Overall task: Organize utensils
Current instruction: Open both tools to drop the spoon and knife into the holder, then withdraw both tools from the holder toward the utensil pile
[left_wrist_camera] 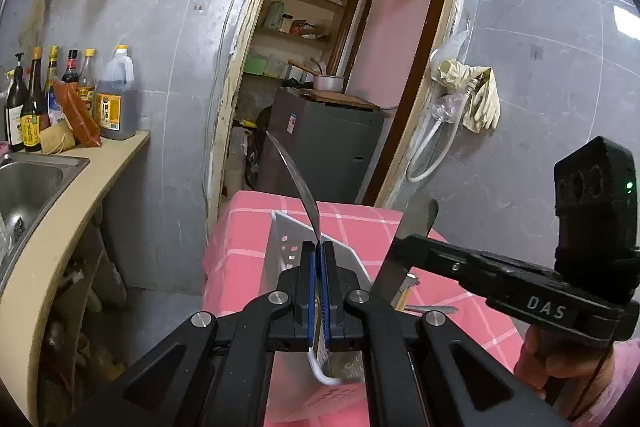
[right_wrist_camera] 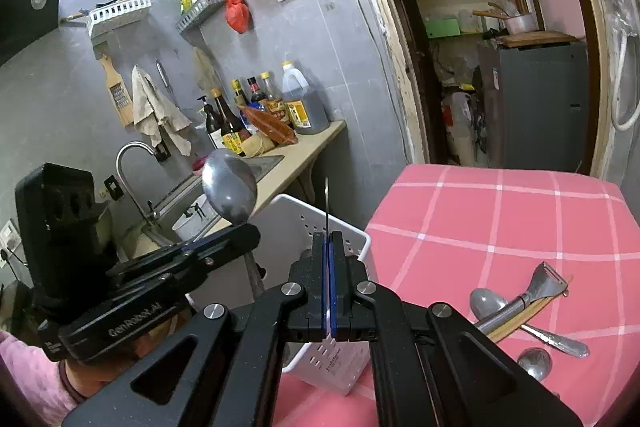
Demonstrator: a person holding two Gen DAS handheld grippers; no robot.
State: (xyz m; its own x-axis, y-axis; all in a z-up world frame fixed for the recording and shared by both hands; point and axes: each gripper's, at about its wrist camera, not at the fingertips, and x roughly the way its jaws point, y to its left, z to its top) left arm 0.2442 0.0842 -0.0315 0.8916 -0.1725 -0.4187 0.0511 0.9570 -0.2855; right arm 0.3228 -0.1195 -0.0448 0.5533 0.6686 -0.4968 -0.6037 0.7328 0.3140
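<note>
My left gripper (left_wrist_camera: 319, 247) is shut on a steel spoon (left_wrist_camera: 298, 185), held with the bowl up above a white perforated utensil basket (left_wrist_camera: 280, 241) on the pink checked table. The spoon's bowl shows in the right wrist view (right_wrist_camera: 229, 191). My right gripper (right_wrist_camera: 327, 239) is shut on a knife, its thin blade (right_wrist_camera: 327, 203) edge-on above the same basket (right_wrist_camera: 298, 219). The knife blade shows broad in the left wrist view (left_wrist_camera: 404, 247). Both grippers hover side by side over the basket.
Loose utensils lie on the pink tablecloth (right_wrist_camera: 500, 219): two spoons (right_wrist_camera: 486, 301), a peeler (right_wrist_camera: 536, 289) and chopsticks (right_wrist_camera: 524, 319). A counter with a sink (left_wrist_camera: 28, 187) and sauce bottles (left_wrist_camera: 80, 95) stands left. A doorway with a grey cabinet (left_wrist_camera: 324, 143) is behind.
</note>
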